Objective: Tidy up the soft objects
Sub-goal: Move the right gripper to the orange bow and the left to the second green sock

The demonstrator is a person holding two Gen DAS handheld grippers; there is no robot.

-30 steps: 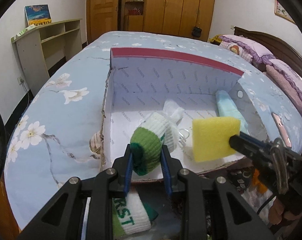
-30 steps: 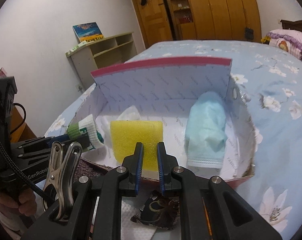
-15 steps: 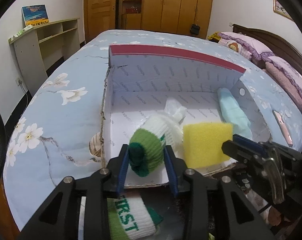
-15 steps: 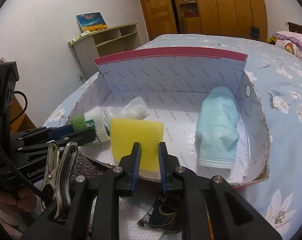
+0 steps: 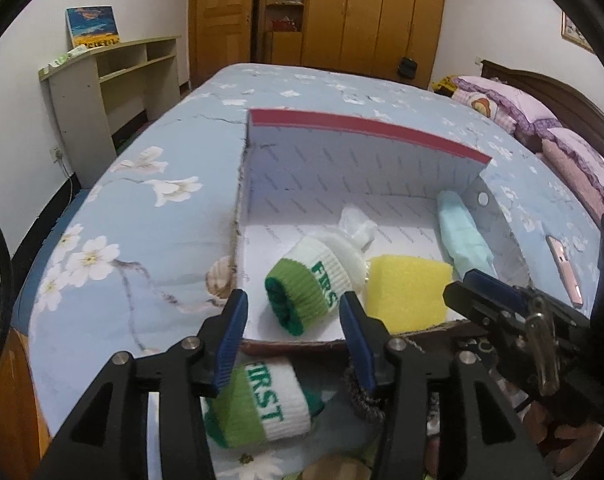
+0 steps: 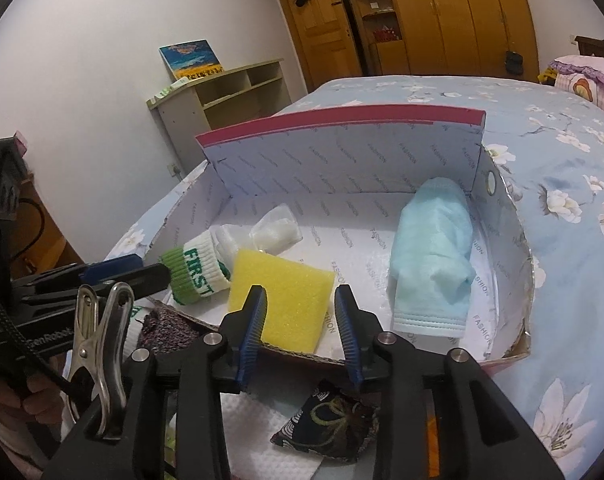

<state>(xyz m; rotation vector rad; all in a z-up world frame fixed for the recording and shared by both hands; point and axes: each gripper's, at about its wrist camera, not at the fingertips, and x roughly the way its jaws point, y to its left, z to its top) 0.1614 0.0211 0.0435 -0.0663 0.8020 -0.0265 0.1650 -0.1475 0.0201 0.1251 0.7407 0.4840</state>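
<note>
An open white cardboard box with a red rim sits on the bed. Inside lie a rolled green-and-white "FIRST" sock, a yellow sponge, a clear plastic wrap and a light blue cloth. My left gripper is open just behind the sock. My right gripper is open with its jaws on either side of the sponge's near edge. A second "FIRST" sock lies outside the box, under my left gripper.
Below the right gripper lie a dark patterned pouch and white paper towel. A dark knitted item lies by the box's front edge. A pink phone rests on the bedspread to the right. A shelf unit stands at left.
Both grippers have opened. The left one let the sock go and the right one let the sponge go; both things now lie in the box, and both grippers have drawn back slightly.
</note>
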